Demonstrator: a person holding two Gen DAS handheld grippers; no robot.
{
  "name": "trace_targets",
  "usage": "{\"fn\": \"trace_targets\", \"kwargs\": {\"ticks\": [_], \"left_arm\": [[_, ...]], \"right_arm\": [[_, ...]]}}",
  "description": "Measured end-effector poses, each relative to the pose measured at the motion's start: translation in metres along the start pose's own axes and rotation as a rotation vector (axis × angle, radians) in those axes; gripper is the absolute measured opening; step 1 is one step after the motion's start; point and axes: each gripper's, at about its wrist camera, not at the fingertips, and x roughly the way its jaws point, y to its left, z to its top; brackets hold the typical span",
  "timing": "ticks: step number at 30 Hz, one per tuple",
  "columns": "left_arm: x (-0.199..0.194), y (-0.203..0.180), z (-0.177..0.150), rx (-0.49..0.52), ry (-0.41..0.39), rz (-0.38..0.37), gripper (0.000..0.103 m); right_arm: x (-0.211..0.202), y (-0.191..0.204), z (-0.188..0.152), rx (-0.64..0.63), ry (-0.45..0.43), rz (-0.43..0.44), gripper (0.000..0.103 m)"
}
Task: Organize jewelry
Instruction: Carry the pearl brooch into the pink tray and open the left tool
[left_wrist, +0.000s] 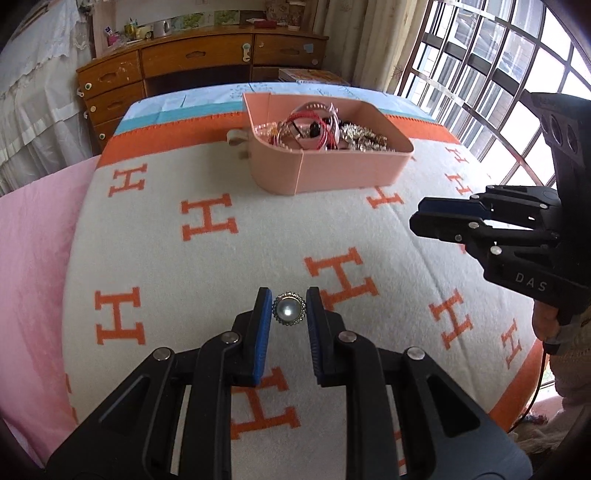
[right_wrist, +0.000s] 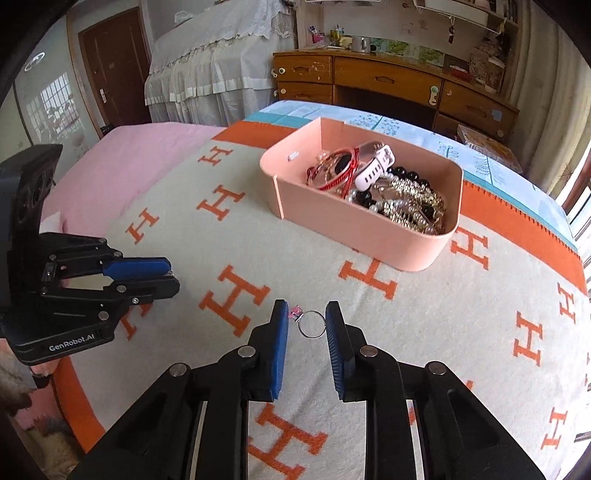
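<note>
Gripping a pearl brooch (left_wrist: 289, 309), the left gripper (left_wrist: 289, 308) is seen only in its own view; the thin ring (right_wrist: 309, 324) with a pink stone, pinched by the right gripper (right_wrist: 307, 320), is shown only in the other. The pink box (right_wrist: 369, 225) of jewelry is set farther up the blanket (left_wrist: 207, 266).

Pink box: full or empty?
Partly full. The pink box holds a heap of jewelry: red cords, beads, gold chains, a white watch strap; its near-left corner looks bare.

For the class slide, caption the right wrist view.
Right hand-held gripper pinches a thin ring above the patterned blanket, pink jewelry box ahead.
</note>
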Motion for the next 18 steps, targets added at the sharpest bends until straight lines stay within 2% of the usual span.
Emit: {"fn": "trace_targets", "kwargs": {"ticks": [1, 4, 10, 14, 18], "left_arm": [[-0.006, -0.002, 0.009, 0.008, -0.016, 0.006, 0.016], [-0.028, -0.01, 0.043, 0.04, -0.097, 0.035, 0.016], [-0.056, -0.028, 0.112, 0.097, -0.249, 0.09, 0.016], [-0.047, -0.031, 0.139, 0.079, -0.252, 0.095, 0.016], [-0.028, -0.033, 0.151, 0.08, -0.22, 0.096, 0.016]], "right_arm": [[-0.007, -0.002, 0.008, 0.016, -0.013, 0.011, 0.009], [-0.029, -0.008, 0.037, 0.069, -0.081, 0.03, 0.009], [-0.056, -0.016, 0.093, 0.116, -0.208, -0.009, 0.009], [-0.054, -0.017, 0.108, 0.112, -0.187, 0.012, 0.009], [-0.045, -0.018, 0.097, 0.107, -0.131, 0.039, 0.009]]}}
